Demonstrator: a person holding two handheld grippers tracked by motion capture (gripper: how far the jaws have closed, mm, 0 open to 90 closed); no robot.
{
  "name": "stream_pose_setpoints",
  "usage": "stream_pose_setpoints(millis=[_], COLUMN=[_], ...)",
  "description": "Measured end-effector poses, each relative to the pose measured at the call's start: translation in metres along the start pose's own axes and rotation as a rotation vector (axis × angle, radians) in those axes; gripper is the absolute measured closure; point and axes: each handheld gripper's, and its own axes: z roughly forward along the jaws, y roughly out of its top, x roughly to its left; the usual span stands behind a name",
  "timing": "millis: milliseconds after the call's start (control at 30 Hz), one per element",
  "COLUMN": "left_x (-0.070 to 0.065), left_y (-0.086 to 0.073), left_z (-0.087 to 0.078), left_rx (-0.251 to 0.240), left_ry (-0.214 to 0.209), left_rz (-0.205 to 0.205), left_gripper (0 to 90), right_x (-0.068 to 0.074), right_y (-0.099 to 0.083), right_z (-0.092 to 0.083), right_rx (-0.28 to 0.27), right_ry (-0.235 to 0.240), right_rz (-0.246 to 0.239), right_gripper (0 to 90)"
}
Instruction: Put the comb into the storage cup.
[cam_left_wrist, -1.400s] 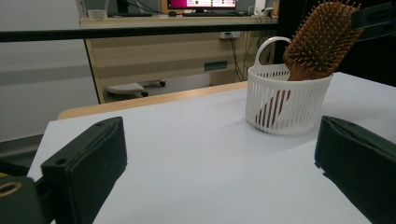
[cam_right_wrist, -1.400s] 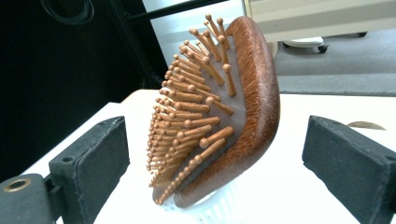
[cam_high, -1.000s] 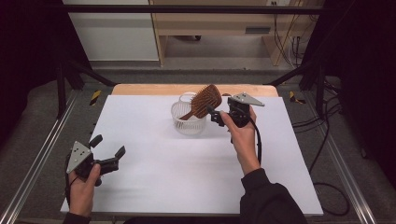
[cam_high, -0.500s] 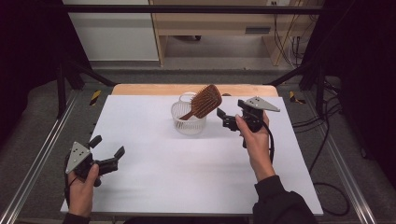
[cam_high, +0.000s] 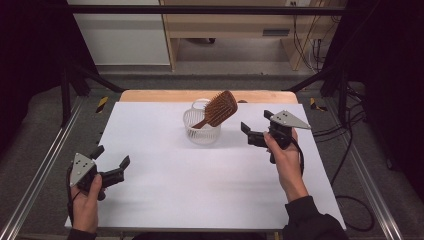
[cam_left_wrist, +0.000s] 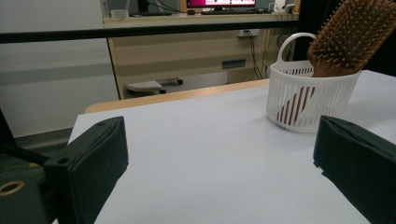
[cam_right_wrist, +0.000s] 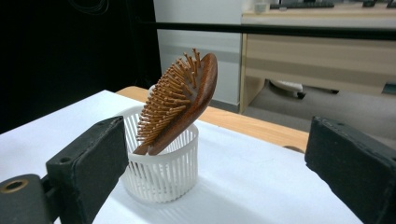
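basket (cam_high: 202, 131) with hairbrush (cam_high: 218, 109) mid-table

The white worktop (cam_high: 200, 190) is evenly and brightly lit from above, while the surroundings at the left and right edges of the high view are lost in near-black. Only soft, faint shadows are cast on the sheet beside the basket (cam_high: 202, 131). In both gripper views the near black jaws are rendered slightly soft, and mild graininess is seen throughout.
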Motion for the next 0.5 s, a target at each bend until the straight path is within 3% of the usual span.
stream_pose_setpoints(millis=[67,267,500], left_x=[0.000,0.002,-0.001], left_y=[0.001,0.001,0.001], left_z=[0.000,-0.001,0.000], left_rx=[-0.007,-0.011,-0.009], left_ry=[0.017,0.014,0.001], left_rz=[0.003,-0.016,-0.008], left_gripper=[3.4,3.2,3.0], right_x=[0.000,-0.002,-0.005], right_y=[-0.001,-0.008,-0.015], right_z=[-0.003,-0.014,-0.030], right_rx=[-0.011,-0.043,-0.066], right_ry=[-0.001,-0.013,-0.025], right_rz=[-0.012,-0.027,-0.033], right_gripper=[5.2,4.4,4.0])
